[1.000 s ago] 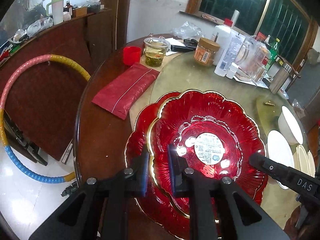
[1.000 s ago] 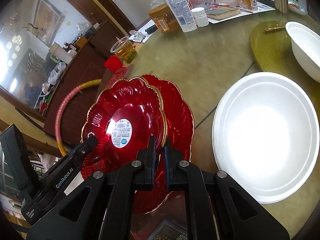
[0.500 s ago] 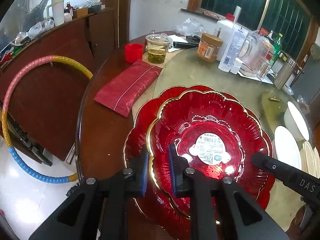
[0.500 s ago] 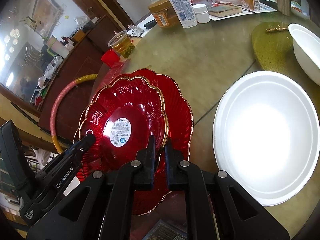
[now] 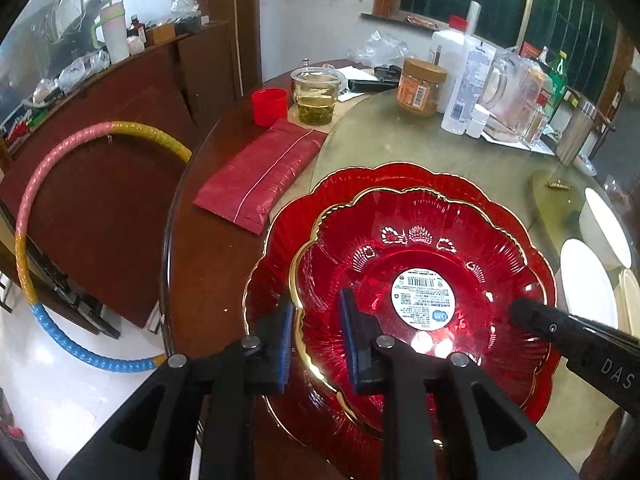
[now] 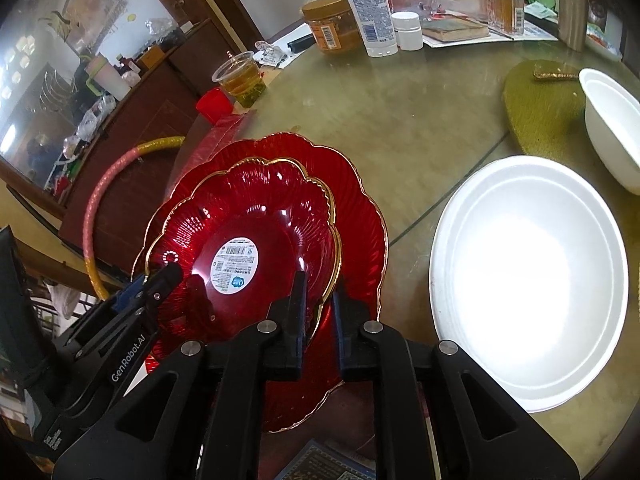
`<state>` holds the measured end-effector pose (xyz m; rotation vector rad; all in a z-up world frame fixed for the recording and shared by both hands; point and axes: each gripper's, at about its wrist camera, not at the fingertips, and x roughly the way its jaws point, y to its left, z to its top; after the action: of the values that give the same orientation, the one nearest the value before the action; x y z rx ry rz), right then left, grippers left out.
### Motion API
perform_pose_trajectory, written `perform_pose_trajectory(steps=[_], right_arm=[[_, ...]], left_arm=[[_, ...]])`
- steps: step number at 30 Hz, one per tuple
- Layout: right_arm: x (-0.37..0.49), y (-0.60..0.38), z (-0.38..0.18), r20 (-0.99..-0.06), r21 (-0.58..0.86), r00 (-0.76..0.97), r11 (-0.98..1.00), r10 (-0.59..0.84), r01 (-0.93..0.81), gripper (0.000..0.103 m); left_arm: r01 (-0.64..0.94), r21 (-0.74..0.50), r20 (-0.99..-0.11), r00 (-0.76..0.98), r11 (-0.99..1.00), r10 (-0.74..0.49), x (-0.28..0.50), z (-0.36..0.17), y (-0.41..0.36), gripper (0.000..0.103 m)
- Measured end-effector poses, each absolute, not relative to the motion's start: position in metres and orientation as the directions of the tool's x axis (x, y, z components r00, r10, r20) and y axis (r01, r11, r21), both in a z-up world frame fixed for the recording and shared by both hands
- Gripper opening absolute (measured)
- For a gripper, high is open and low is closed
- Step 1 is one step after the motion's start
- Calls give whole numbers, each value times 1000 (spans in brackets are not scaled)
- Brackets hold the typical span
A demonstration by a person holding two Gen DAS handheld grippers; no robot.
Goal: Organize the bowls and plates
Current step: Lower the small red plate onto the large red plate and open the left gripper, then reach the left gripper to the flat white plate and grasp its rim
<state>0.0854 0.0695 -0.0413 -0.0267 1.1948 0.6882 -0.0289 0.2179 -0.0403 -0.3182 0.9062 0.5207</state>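
Both your left gripper [image 5: 316,340] and right gripper [image 6: 318,312] have just been opening off the smaller red plate [image 5: 420,264], now released, nested on the larger red plate [image 5: 384,176].

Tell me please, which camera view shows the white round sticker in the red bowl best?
The left wrist view. There the white sticker lies near the picture's middle, large and facing the camera, nothing covering it. In the right wrist view the same sticker is smaller and seen at a slant, though also uncovered.
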Motion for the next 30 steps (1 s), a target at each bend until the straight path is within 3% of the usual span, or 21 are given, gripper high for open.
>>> perform_pose_trajectory(steps=[4,11,14,18,19,20,21,22,23,26,30], right_arm=[[82,74,-39,-871,278,217,807,440,-522,12],[74,78,-30,-878,223,243,799,414,-558,14],[73,70,-22,-865,216,278,810,418,-546,14],[75,54,-9,-827,294,276,796,489,-529,14],[75,50,-6,-813,324,272,788,515,-524,22],[75,41,-1,-784,375,267,770,560,-516,44],[75,34,2,-757,417,264,753,597,-509,60],[75,26,5,-724,463,265,733,637,-497,83],[74,18,8,-689,507,269,713,673,-484,89],[72,-11,14,-587,622,278,643,760,-446,89],[66,-60,15,-460,723,350,573,816,-387,90]], left_arm=[[-543,-19,-813,497,839,303,-27,-40,214,30],[-575,8,-734,552,818,396,-37,-17,210,80],[-600,2,-678,587,800,443,-45,-5,211,81],[-611,-91,-650,635,786,418,-53,5,216,81],[-610,-119,-644,648,783,407,-54,6,217,81],[-606,-164,-636,668,778,386,-56,8,217,81],[-598,-200,-629,686,776,366,-57,9,218,81],[-579,-249,-619,712,777,332,-57,11,216,82],[-558,-280,-611,731,781,303,-58,13,214,83],[-470,-341,-577,788,814,214,-53,18,199,83],[-354,-317,-550,825,880,133,-41,22,165,84]])
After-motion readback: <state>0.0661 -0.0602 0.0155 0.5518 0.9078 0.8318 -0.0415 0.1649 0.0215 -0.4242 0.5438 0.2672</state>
